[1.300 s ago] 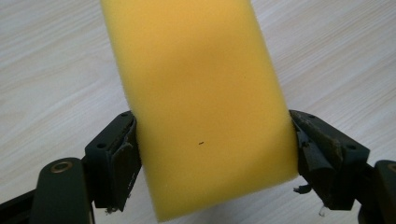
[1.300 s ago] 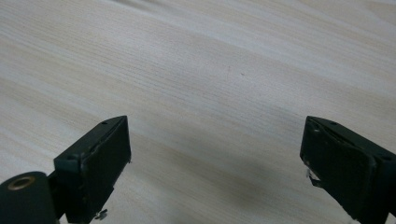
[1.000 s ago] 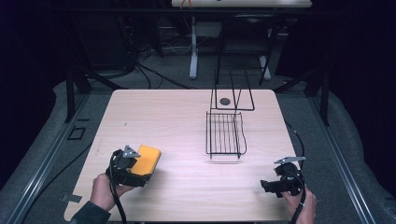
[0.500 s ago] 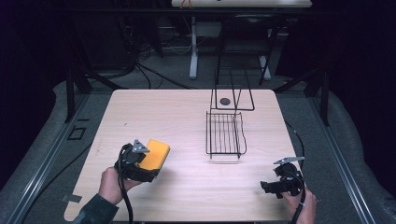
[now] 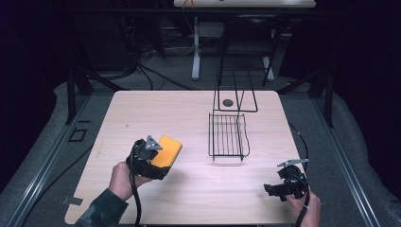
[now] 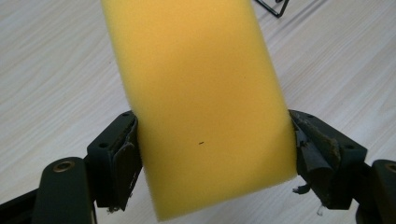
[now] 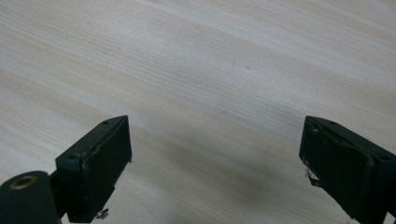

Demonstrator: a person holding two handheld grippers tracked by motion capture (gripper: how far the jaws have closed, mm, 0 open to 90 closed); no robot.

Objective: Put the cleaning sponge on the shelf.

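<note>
left tongs (image 5: 158, 158) carried sponge (image 6: 196, 102) forward toward rack (image 5: 228, 135).

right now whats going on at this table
A person works at a wooden table with a gripper in each hand. The left gripper is clamped on a yellow sponge, held near the table's left front. The right gripper is open and holds nothing, low over bare wood at the right front. A black wire rack sits toward the back right, untouched.
</note>
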